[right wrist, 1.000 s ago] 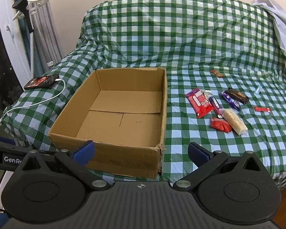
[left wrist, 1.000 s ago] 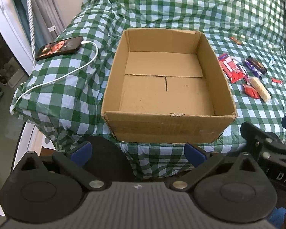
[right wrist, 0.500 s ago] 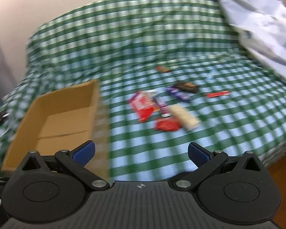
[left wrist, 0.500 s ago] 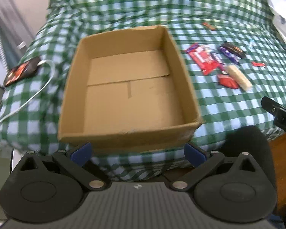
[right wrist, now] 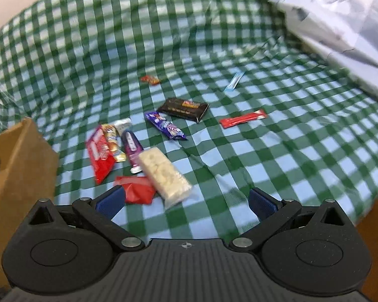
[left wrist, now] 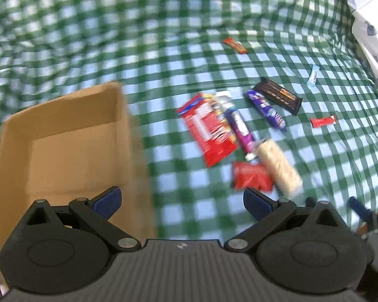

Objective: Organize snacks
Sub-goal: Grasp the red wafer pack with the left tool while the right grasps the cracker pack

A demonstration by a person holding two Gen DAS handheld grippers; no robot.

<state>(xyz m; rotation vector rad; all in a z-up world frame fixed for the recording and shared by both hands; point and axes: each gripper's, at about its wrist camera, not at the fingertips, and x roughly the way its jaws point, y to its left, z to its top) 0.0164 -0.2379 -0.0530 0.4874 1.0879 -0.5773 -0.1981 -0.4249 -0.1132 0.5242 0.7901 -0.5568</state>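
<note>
An empty cardboard box (left wrist: pixel 70 136) lies on the green checked cloth, at the left of both views (right wrist: pixel 17 161). Right of it several snacks are scattered: a large red packet (left wrist: pixel 206 130), a purple bar (left wrist: pixel 240 130), a pale rice bar (left wrist: pixel 279 168), a small red wrapper (left wrist: pixel 252 178), a blue-purple bar (left wrist: pixel 267 109) and a dark chocolate bar (left wrist: pixel 279 95). The rice bar (right wrist: pixel 163 173) and red wrapper (right wrist: pixel 137 188) lie closest to my right gripper (right wrist: pixel 186 202). My left gripper (left wrist: pixel 182 201) hovers open between box and snacks. Both grippers hold nothing.
Farther off lie a small orange-red bar (left wrist: pixel 235 45), a light blue stick (left wrist: pixel 313 75) and a thin red stick (left wrist: pixel 323 121). A pale crumpled sheet (right wrist: pixel 340 20) covers the far right. The cloth's front edge drops off at the lower right (right wrist: pixel 365 201).
Both grippers have swung to the right, from facing the box to facing the snacks. The phone and its cable have left both views. Both stay open.
</note>
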